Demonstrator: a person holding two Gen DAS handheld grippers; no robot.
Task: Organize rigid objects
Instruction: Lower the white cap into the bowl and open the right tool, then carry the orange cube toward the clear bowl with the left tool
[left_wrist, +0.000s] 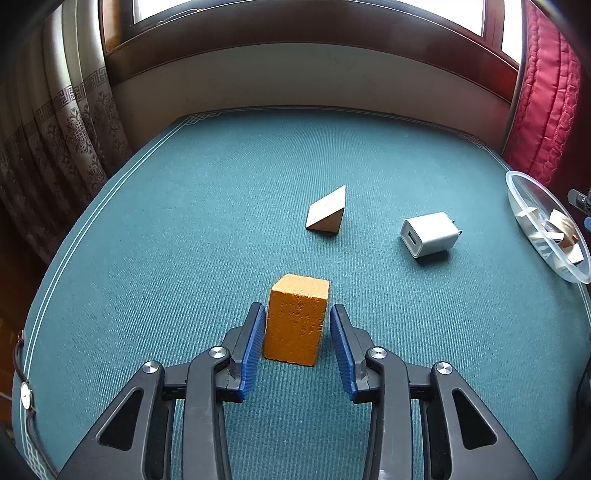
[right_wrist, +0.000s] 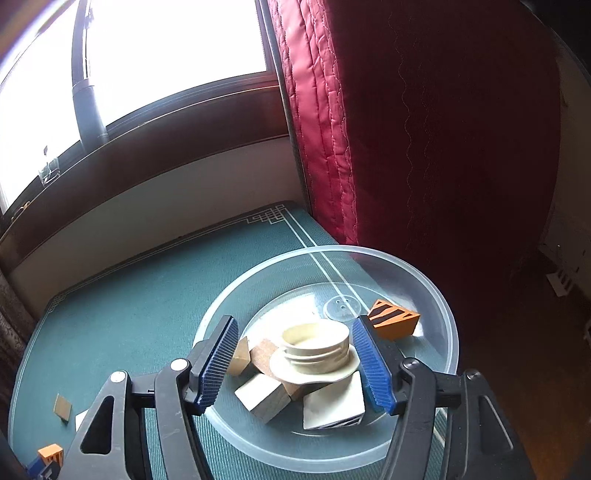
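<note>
Your left gripper (left_wrist: 297, 325) stands low over the teal table (left_wrist: 184, 221), its fingers (left_wrist: 255, 343) set narrowly on either side of the upright orange block (left_wrist: 297, 319). The left pad looks to be touching the block; a thin gap shows at the right pad, so the block is not clamped. Beyond it lies a pale wooden wedge (left_wrist: 327, 212). To the right of that lies a white USB charger (left_wrist: 428, 234), apart from the wedge. At the far right edge sits the clear plastic bowl (left_wrist: 517, 192). Your right gripper (right_wrist: 295, 363) hovers above this bowl (right_wrist: 436, 295), its fingers (right_wrist: 373, 365) moderately wide and empty. Below them lie a cream lid (right_wrist: 314, 350), several wooden blocks (right_wrist: 264, 400) and an orange striped wedge (right_wrist: 393, 319).
</note>
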